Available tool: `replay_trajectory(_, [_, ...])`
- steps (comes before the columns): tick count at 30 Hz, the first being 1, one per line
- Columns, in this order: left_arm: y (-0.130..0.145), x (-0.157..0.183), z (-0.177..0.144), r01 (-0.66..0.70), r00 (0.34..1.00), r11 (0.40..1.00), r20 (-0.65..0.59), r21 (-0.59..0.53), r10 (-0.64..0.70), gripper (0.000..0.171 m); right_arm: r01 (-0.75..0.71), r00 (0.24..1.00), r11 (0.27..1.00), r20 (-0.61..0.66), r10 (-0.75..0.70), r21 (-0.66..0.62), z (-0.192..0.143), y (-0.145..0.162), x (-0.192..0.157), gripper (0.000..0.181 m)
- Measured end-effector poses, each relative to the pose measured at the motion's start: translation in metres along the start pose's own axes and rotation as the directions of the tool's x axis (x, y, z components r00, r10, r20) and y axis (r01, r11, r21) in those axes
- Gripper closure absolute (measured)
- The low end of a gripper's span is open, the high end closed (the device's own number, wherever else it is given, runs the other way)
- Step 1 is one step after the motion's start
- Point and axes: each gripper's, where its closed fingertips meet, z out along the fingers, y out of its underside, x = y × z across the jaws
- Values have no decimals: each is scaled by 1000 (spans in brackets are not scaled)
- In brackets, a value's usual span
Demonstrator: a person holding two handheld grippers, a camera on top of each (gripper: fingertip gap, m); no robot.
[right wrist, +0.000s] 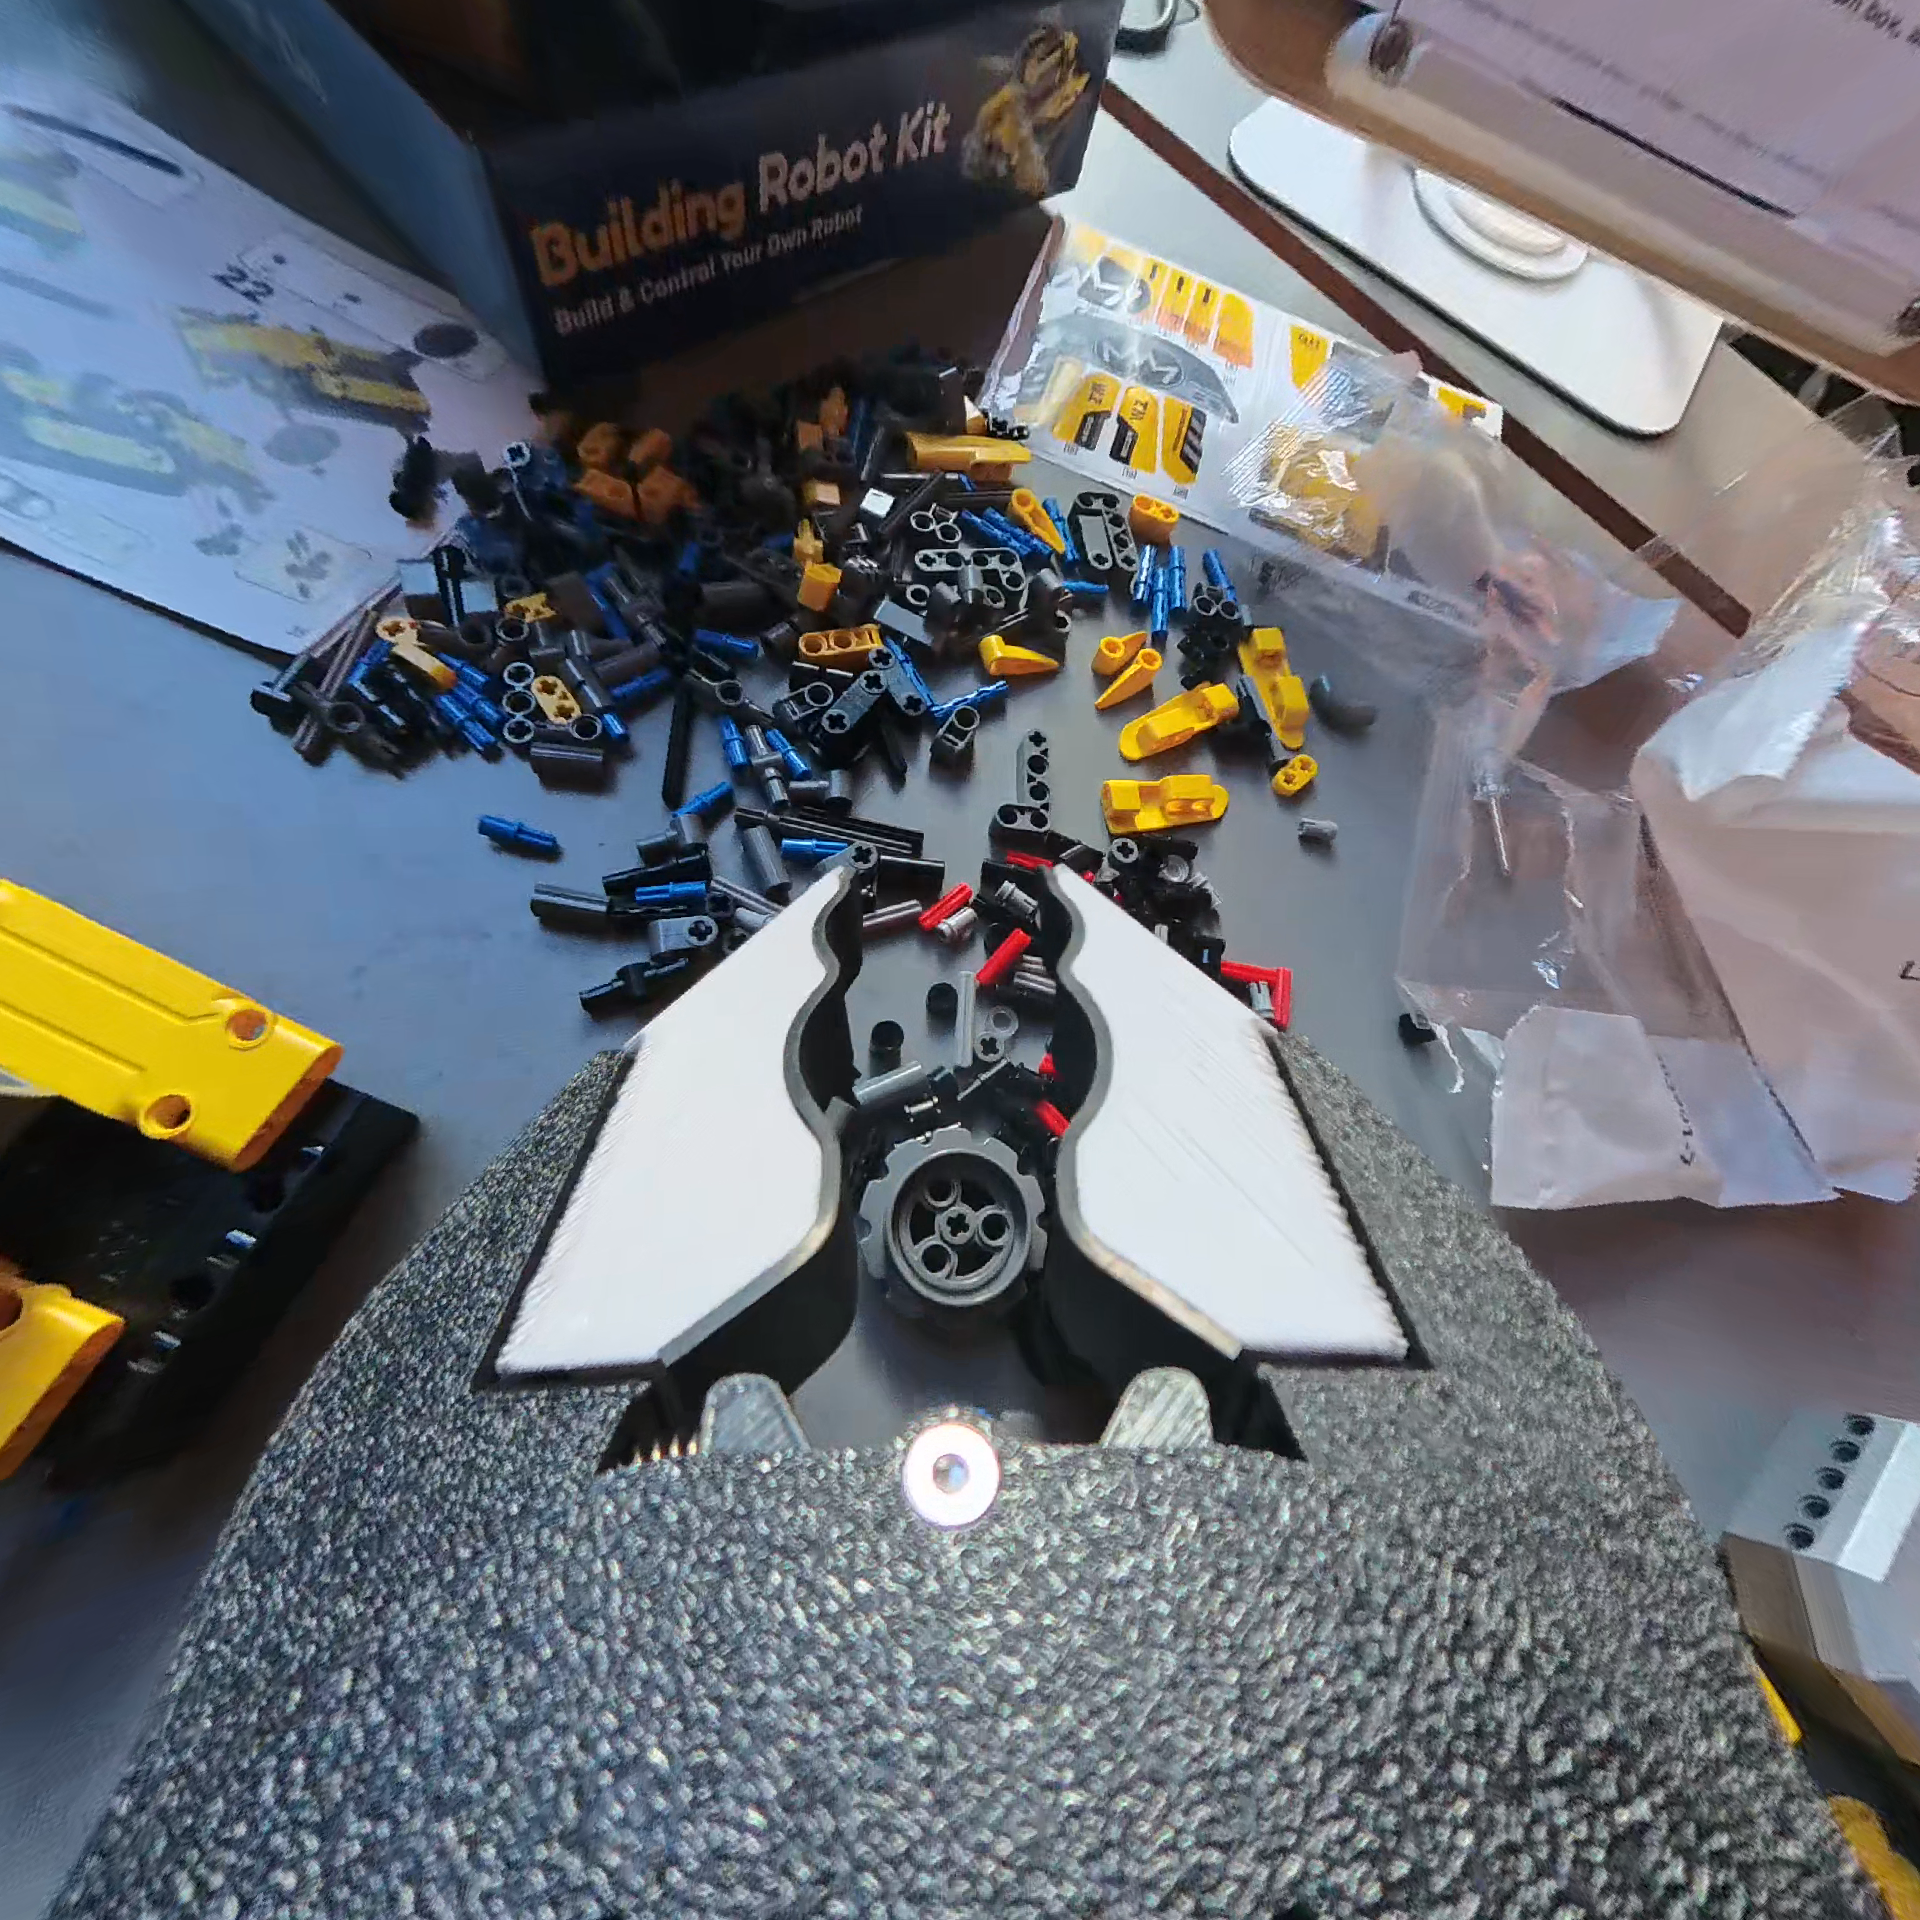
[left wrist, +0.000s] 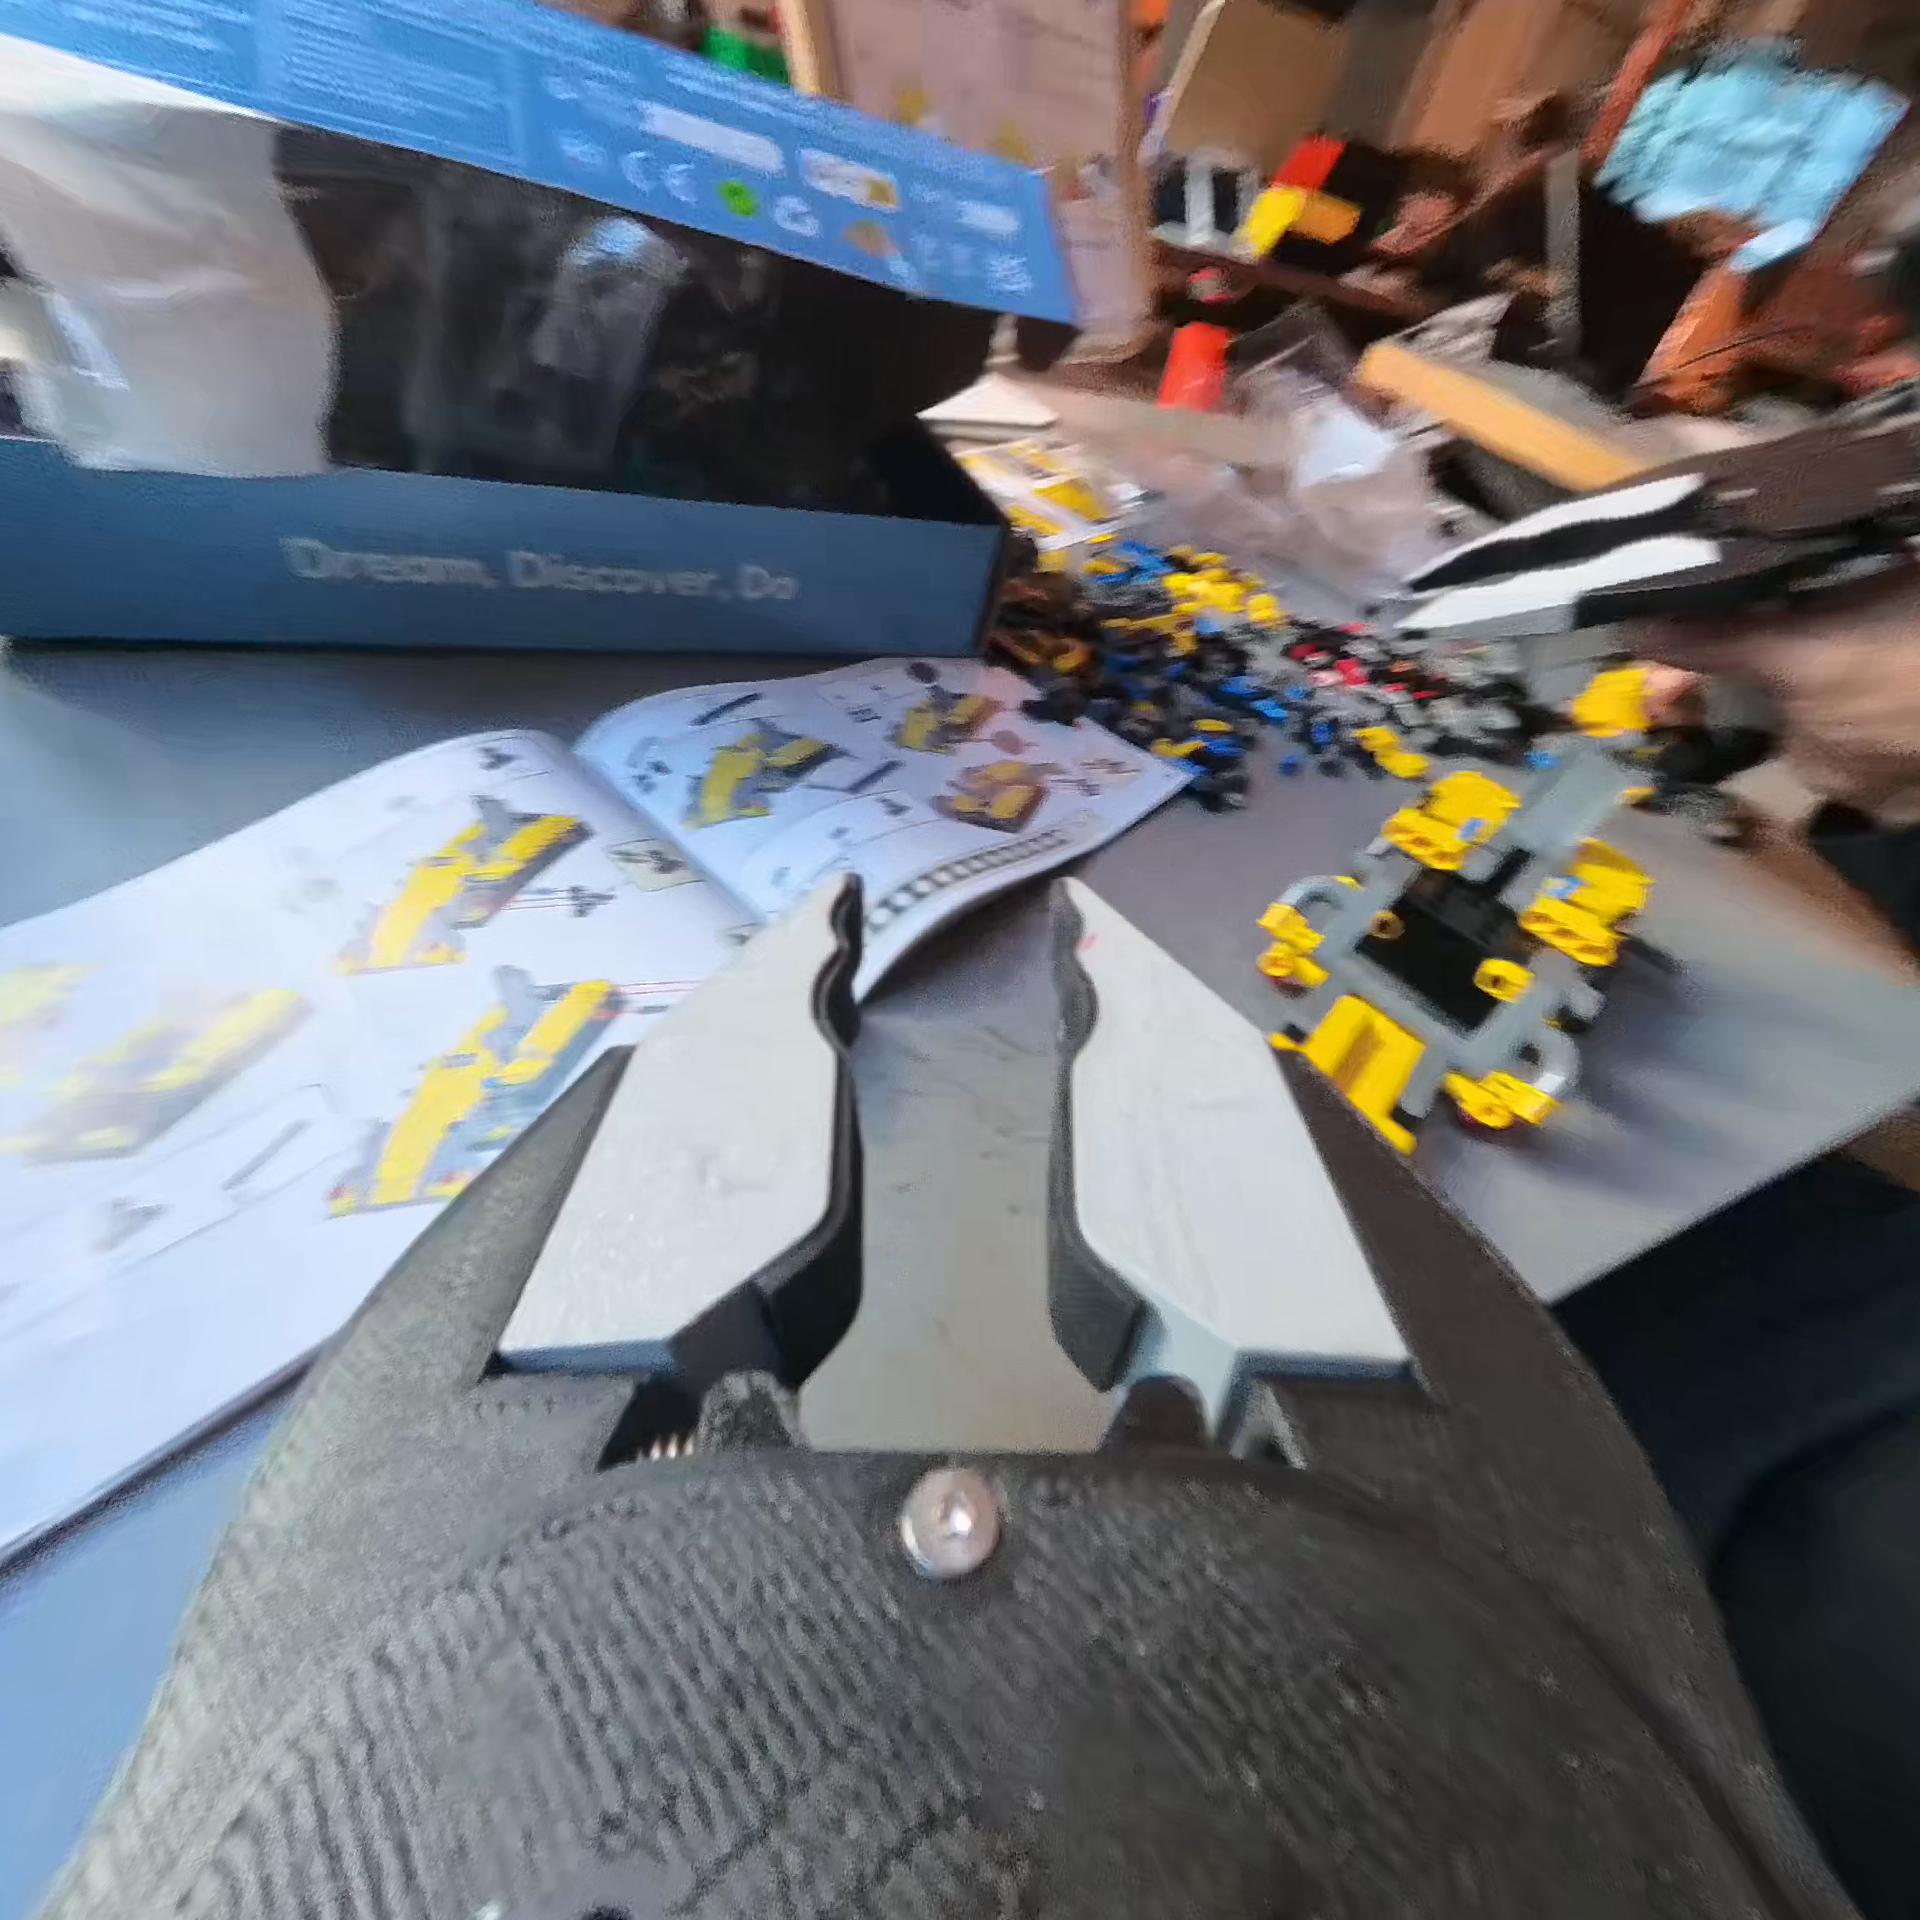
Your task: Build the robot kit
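Note:
My left gripper (left wrist: 956, 894) is open and empty, low over the dark table (left wrist: 1195, 935), with its tips at the edge of an open instruction booklet (left wrist: 416, 935). A partly built yellow and grey model (left wrist: 1455, 956) stands to its right. My right gripper (right wrist: 951, 878) is open over a pile of small black, blue, yellow and red parts (right wrist: 831, 644). A grey toothed wheel (right wrist: 951, 1242) lies between its fingers near their base, with small pins ahead of it. The right gripper also shows in the left wrist view (left wrist: 1408, 603), over the pile (left wrist: 1195, 644).
An open blue kit box (left wrist: 499, 582) stands behind the booklet and also shows in the right wrist view (right wrist: 727, 208). A sticker sheet (right wrist: 1143, 384) and crumpled plastic bags (right wrist: 1662, 883) lie to the right. A monitor stand base (right wrist: 1475, 260) sits behind them. The yellow model part (right wrist: 135, 1029) is at the left. The grippers' ends are close to 35 cm from one another.

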Motion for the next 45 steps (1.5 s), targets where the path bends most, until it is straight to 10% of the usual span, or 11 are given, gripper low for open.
replay_trajectory(9, [-9,-16,23,17,990,998,142,-62,-8,121,23,999,1000,-49,-22,12,-1,2,5,172])
replay_trajectory(18, [-23,-26,39,-76,950,994,298,-78,96,118,5,1000,998,11,-6,56,3,3,-9,153])
replay_trajectory(22, [-18,-31,46,-76,948,992,302,-103,104,119,-13,992,993,128,-3,118,-1,-5,-33,181])
replay_trajectory(45, [-11,-29,48,-10,979,997,201,-81,26,132,-96,995,966,28,92,242,-11,-21,-6,161])
